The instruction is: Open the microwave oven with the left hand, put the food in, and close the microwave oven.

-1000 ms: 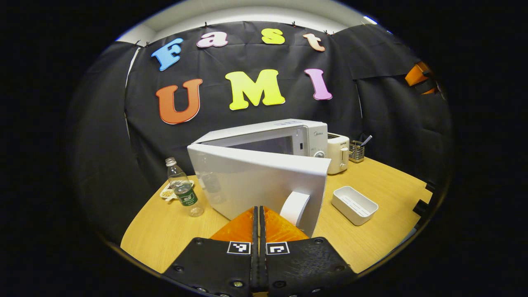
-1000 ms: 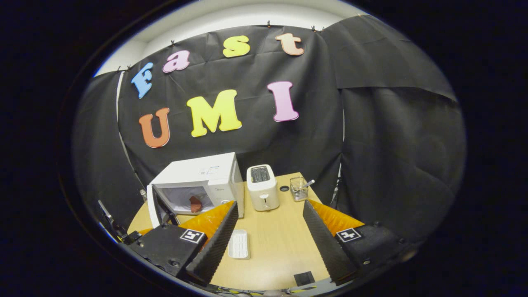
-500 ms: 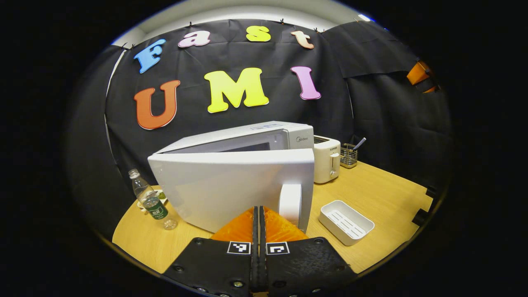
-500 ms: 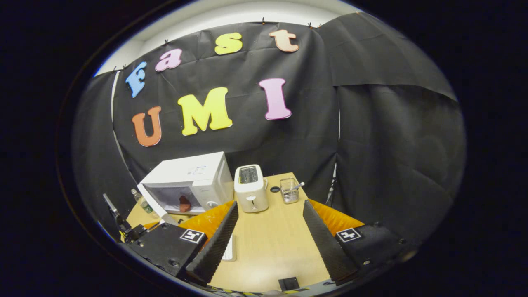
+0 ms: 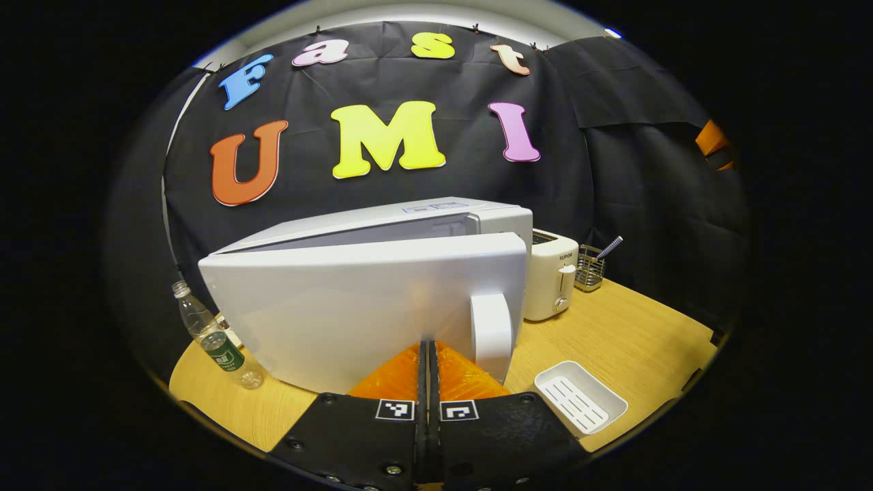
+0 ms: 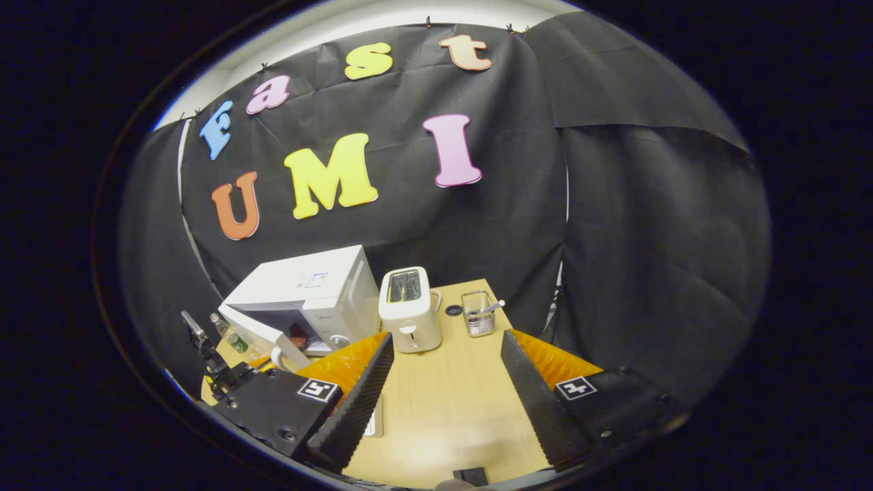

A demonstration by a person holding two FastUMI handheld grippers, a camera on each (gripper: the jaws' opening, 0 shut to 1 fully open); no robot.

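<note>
The white microwave [image 5: 436,215] stands on the wooden table [image 5: 634,327], its door [image 5: 354,307] ajar at a narrow angle. My left gripper [image 5: 428,345] is shut with nothing between its fingers, and its tips rest against the door's outer face just left of the handle [image 5: 491,331]. In the right gripper view the microwave [image 6: 307,283] sits at the left, and a reddish piece of food [image 6: 298,339] shows through the gap behind the door [image 6: 262,334]. My right gripper [image 6: 447,336] hangs open and empty over the table, well back from the microwave.
A white toaster [image 5: 551,273] stands right of the microwave, with a wire basket [image 5: 590,267] holding a utensil behind it. A white slotted tray [image 5: 580,406] lies near the table's front right. A water bottle [image 5: 218,341] stands left of the door.
The door has swung much nearer to shut with my left gripper pressed against it. The right gripper has stayed open and drifted a little, the food now half hidden by the door.
</note>
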